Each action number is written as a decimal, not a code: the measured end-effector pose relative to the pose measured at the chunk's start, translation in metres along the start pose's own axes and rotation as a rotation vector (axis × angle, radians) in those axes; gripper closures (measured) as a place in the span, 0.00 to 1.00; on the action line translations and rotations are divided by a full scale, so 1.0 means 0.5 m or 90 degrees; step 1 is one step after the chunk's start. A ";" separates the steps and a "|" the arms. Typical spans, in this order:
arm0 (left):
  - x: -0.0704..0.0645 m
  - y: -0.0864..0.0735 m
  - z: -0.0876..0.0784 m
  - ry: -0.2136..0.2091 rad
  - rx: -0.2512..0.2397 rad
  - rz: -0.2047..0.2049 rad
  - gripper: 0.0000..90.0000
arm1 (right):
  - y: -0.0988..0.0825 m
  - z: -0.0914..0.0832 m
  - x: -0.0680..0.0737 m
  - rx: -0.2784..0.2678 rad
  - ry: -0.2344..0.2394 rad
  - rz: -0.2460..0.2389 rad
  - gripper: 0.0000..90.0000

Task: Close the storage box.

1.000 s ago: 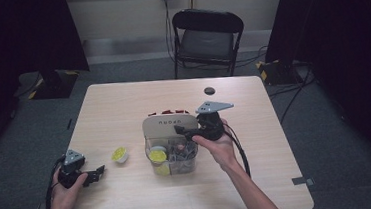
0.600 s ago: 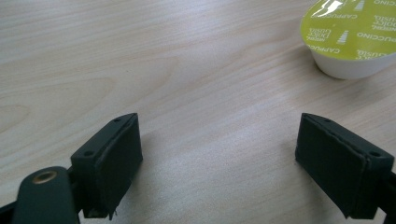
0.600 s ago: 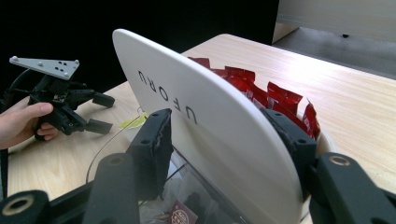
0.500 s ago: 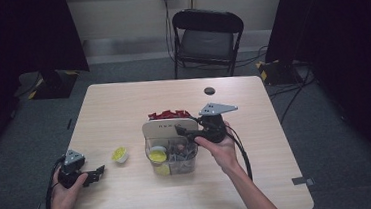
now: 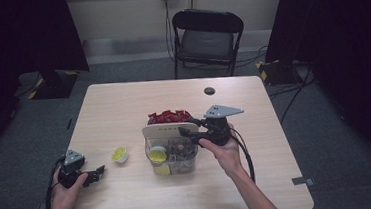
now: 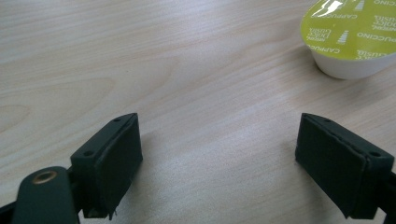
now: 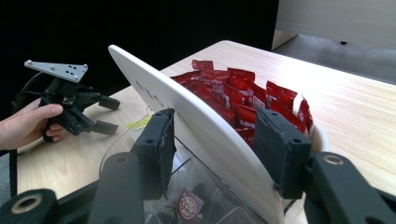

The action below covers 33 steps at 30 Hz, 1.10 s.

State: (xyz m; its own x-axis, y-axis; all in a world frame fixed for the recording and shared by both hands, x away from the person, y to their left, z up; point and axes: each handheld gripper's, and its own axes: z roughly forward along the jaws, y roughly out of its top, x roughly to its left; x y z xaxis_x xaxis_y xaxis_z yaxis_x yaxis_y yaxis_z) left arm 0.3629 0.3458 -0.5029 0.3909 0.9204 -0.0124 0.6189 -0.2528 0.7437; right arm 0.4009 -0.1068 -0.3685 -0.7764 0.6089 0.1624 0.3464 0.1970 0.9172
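1. The work lay on a pale wooden table [image 5: 123, 109] in a dim room, with a folding chair [image 5: 207, 37] beyond its far edge.
2. Nearest the person, the left gripper [image 5: 95, 175] rested low over the near left part of the table, its jaws spread wide with nothing between them. In the left gripper view a coffee capsule [image 6: 351, 35] with a yellow-green lid stood ahead of the right-hand jaw and well clear of both pads.
3. Farther in, the right gripper [image 7: 215, 154] had just been closing, and its jaws stood either side of the white divider panel [image 7: 196, 123] of a clear organiser box [image 5: 172, 153]. The left pad [image 7: 159, 144] lay against the panel's near face; the right pad [image 7: 280, 149] seemed to press its far face.
4. The panel ran as a long upright blade across the box, its long axis slanting away from the fingers toward the left gripper, so the jaws pinched it across its thin side near one end.
5. Beyond the right pad, red sachets [image 7: 243, 98] packed the far compartment. On the near side of the panel, the clear compartments held capsules and small packets.
6. The right hand was plainly nearer the box, so I judged that any lift or shift of it would fall to that hand.
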 end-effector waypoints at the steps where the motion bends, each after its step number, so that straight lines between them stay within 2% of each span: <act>1: 0.000 0.000 0.000 0.000 0.000 0.000 0.16 | 0.000 -0.001 0.001 -0.001 0.002 -0.001 0.54; 14: 0.000 0.000 0.000 0.000 0.000 0.000 0.16 | -0.010 -0.013 0.013 -0.002 0.009 -0.001 0.52; 25: 0.000 0.000 0.000 0.000 0.000 0.000 0.16 | -0.019 -0.009 0.026 0.028 0.023 -0.009 0.47; 33: 0.000 0.000 0.000 0.001 0.000 0.000 0.16 | -0.031 -0.011 0.026 0.034 0.022 -0.008 0.44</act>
State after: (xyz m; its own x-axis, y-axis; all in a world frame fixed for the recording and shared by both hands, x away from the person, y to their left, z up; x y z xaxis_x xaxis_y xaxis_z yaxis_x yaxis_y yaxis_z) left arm 0.3628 0.3458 -0.5028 0.3898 0.9208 -0.0123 0.6194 -0.2522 0.7434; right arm 0.3824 -0.1062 -0.3783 -0.7980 0.5797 0.1649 0.3638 0.2452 0.8986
